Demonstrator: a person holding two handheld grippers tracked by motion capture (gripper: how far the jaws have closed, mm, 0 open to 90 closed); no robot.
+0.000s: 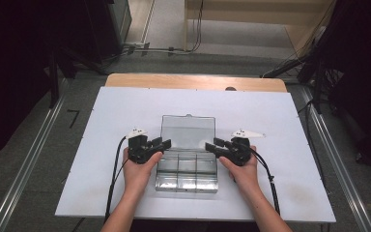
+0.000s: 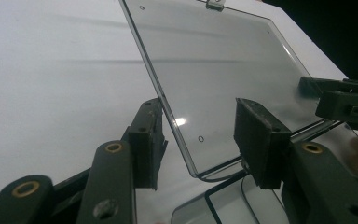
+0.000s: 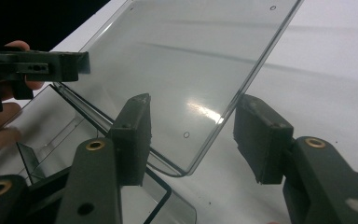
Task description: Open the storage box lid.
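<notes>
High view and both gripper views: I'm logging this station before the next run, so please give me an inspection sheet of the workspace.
Surface: white board on a wooden table; faint smudges near the front right corner.
Job's things: clear plastic compartment box, its lid swung open away from the person; compartments look empty.
Clutter: nothing seen.
Grippers: left tool and right tool each straddle a side edge of the lid, jaws open, pads not pressing.
Cables: one black cable trails from each tool toward the person.
Surroundings: grey floor, metal rails, dark stands, floor cables beyond the table.
</notes>
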